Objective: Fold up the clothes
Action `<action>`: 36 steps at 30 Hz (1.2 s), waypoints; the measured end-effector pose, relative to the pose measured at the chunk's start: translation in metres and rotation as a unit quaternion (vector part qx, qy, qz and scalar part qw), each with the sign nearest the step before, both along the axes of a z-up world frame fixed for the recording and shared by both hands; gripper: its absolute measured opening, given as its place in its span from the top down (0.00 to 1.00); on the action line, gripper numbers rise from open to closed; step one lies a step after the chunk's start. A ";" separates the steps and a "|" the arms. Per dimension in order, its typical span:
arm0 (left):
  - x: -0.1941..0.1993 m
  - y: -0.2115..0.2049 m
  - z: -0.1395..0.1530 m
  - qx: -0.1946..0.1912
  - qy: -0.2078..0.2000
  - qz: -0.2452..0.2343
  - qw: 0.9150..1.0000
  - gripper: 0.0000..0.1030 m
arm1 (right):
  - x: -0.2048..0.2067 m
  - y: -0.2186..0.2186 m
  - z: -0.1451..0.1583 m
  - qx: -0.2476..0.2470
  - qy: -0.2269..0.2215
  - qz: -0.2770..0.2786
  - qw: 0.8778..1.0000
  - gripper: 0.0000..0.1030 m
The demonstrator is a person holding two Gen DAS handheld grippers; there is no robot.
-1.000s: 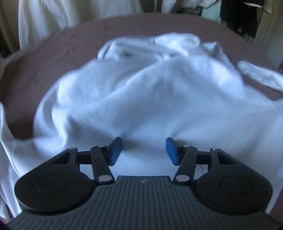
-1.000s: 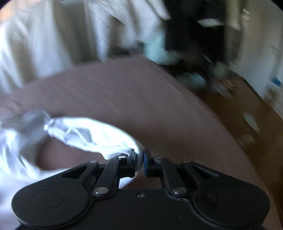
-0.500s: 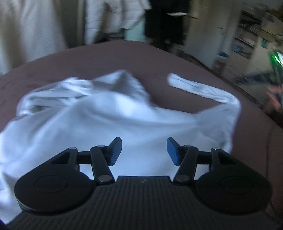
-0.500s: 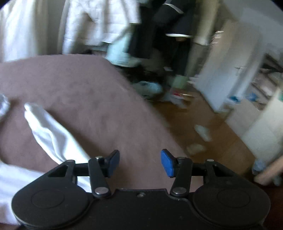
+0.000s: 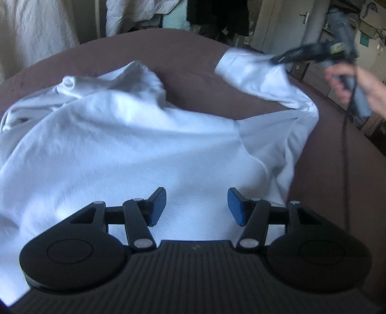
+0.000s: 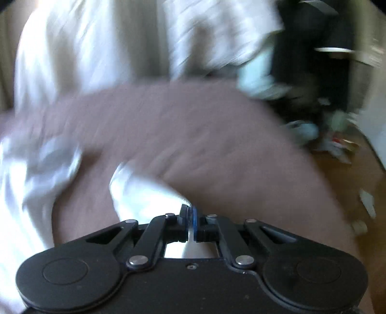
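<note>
A white long-sleeved top [image 5: 135,145] lies rumpled on the brown bed cover [image 5: 193,60]. My left gripper [image 5: 196,206] is open and empty, just above the top's near part. The top's right sleeve [image 5: 263,79] stretches to the far right. My right gripper [image 6: 191,217] is shut on this sleeve [image 6: 144,193]; it also shows in the left wrist view [image 5: 277,59], held by a hand [image 5: 354,82]. The right wrist view is blurred by motion.
The bed's far edge curves round [image 6: 265,101]. Beyond it hang pale curtains [image 5: 36,31] and clothes [image 5: 217,14]. A wooden floor [image 6: 349,174] with scattered items lies to the right. A door [image 5: 277,21] stands at the back right.
My right gripper let go of the sleeve, then shut on it again farther along. My left gripper swung right over the top and stayed open.
</note>
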State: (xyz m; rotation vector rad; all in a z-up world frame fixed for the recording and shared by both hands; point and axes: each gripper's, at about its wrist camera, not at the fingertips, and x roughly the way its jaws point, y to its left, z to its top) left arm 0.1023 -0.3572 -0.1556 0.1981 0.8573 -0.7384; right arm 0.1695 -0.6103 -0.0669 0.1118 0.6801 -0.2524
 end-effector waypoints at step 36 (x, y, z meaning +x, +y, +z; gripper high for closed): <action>-0.035 -0.080 -0.042 0.034 -0.015 -0.090 0.995 0.90 | -0.142 -0.127 -0.098 0.291 -0.032 -0.226 0.929 0.27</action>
